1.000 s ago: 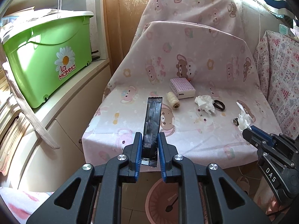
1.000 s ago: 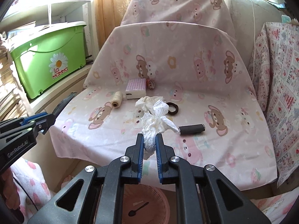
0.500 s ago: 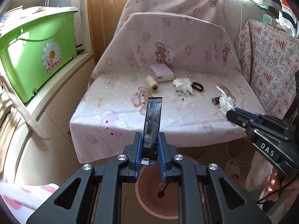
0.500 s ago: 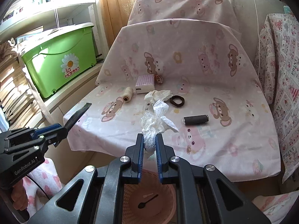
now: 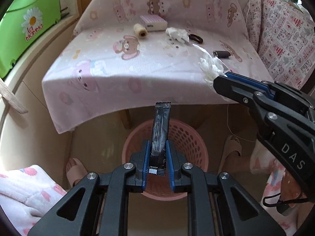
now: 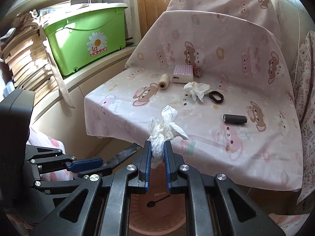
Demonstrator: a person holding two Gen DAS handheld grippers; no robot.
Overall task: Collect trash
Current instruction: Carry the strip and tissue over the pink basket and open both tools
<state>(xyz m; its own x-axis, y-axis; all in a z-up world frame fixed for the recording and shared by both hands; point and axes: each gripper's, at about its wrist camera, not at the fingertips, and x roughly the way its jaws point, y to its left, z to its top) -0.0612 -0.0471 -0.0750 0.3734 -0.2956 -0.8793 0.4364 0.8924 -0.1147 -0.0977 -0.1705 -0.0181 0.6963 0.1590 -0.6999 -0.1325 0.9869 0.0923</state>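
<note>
Left wrist view: left tongs [image 5: 157,164] clamped on a long black foil sachet wrapper [image 5: 159,135], held upright directly above the round pink perforated plastic waste basket [image 5: 189,135] on the floor. Right tongs [image 5: 221,80] reaching in from the right, clamped on a crumpled white tissue wad [image 5: 210,67], poised over the front edge of the pink bear-print cloth-covered seat [image 5: 122,72], not yet above the basket. Further back on the seat: a second crumpled white tissue [image 5: 177,33], a cream thread spool [image 5: 140,30], a small pink-and-white checked box [image 5: 153,22], a black hair-tie ring [image 5: 195,38], a short dark cylinder [image 5: 221,54]. Green plastic storage bin [image 5: 29,29] on the shelf at left.

Right wrist view: right tongs [image 6: 157,157] pinching the tissue wad [image 6: 165,126] at its lower end, loose folds fanning out above. Left tongs [image 6: 88,162] at lower left with the black wrapper [image 6: 124,154] sticking out. Basket [image 6: 157,216] below, a small black spoon [image 6: 157,200] already lying inside. Second tissue [image 6: 196,89] untouched on the seat beside the hair tie [image 6: 216,97].

Progress, as judged: well along but unfinished. Two pieces lifted and carried, neither released. Remaining: drop both, then fetch the last tissue; spool, box, ring and cylinder probably not trash.
</note>
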